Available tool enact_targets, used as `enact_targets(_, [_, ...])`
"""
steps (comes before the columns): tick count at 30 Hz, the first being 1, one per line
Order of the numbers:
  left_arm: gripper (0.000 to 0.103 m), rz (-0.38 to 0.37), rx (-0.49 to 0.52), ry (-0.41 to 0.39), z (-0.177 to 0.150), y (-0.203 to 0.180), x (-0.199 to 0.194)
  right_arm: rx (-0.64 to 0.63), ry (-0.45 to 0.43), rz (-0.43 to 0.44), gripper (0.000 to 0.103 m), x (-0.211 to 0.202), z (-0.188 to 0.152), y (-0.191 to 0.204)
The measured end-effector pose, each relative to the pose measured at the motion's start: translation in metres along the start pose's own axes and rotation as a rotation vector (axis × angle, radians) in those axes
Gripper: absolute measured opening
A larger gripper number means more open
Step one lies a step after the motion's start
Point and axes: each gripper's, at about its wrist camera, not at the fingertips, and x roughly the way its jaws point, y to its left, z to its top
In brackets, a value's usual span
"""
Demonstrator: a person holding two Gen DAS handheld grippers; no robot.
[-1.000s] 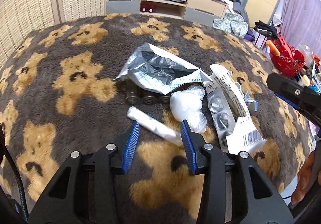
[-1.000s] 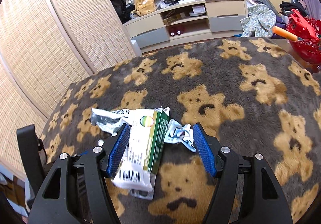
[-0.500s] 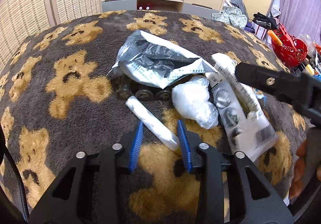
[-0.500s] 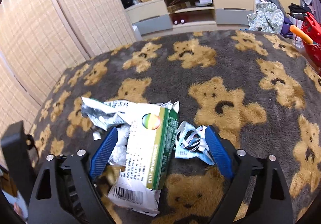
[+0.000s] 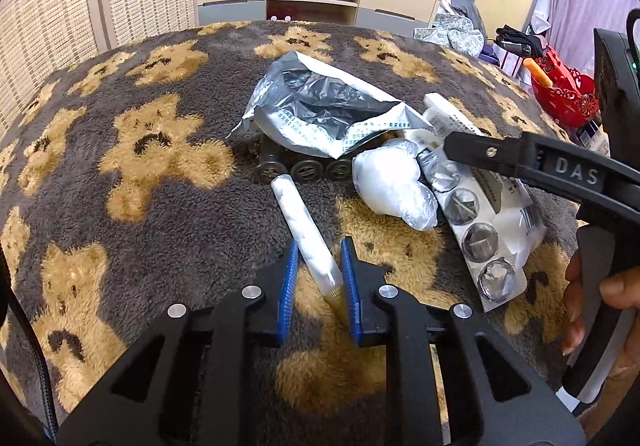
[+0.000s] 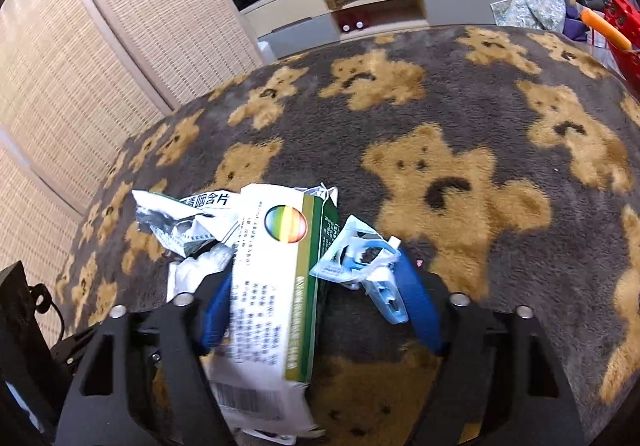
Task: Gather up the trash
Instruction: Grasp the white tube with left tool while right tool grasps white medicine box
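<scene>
Closing left tool [image 5: 317, 278] around white tube [image 5: 304, 224]

A white paper-wrapped tube [image 5: 298, 222] lies slanted on the bear-patterned blanket [image 5: 132, 150], near a crumpled clear plastic wad [image 5: 394, 188]. Beside them lie a torn silver pouch [image 5: 320, 114], a blister strip [image 5: 476, 242] and a flattened green-edged carton [image 6: 276, 286].

Raised letters "DAS" stand on the black arm of the right claw [image 5: 568, 168] where it crosses the left wrist view. In the right wrist view, the crumpled foil pouch [image 6: 188, 216] carries large Chinese characters ending in "咽含片". The white and green box [image 6: 276, 278] bears columns of small Chinese print too blurred to read, a rainbow-coloured round logo, and a barcode at its near end. The pouch's fine print in the left wrist view is illegible
</scene>
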Motion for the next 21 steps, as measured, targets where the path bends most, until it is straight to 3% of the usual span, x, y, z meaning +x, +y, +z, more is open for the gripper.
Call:
enact_targets(4, [0.018,-0.008,0.002,0.003,0.003,0.001,0.002,0.005,-0.003,0.025,0.056,0.001,0.000,0.002])
enact_targets(6, [0.017,-0.013,0.003,0.003,0.003,0.001,0.002,0.013,-0.018,0.034,0.041,-0.005,0.000,-0.001])
enact_targets(8, [0.015,-0.018,0.004,0.003,0.002,0.000,0.001,0.014,-0.026,0.037,0.018,-0.012,0.001,-0.003])
enact_targets(17, [0.011,-0.021,0.021,0.021,-0.015,-0.009,-0.016,-0.011,-0.017,0.033,0.016,-0.032,-0.009,0.000])
enact_targets(21, [0.011,-0.009,0.029,0.013,-0.022,-0.010,-0.030,-0.051,-0.062,-0.026,0.016,-0.052,-0.011,0.007])
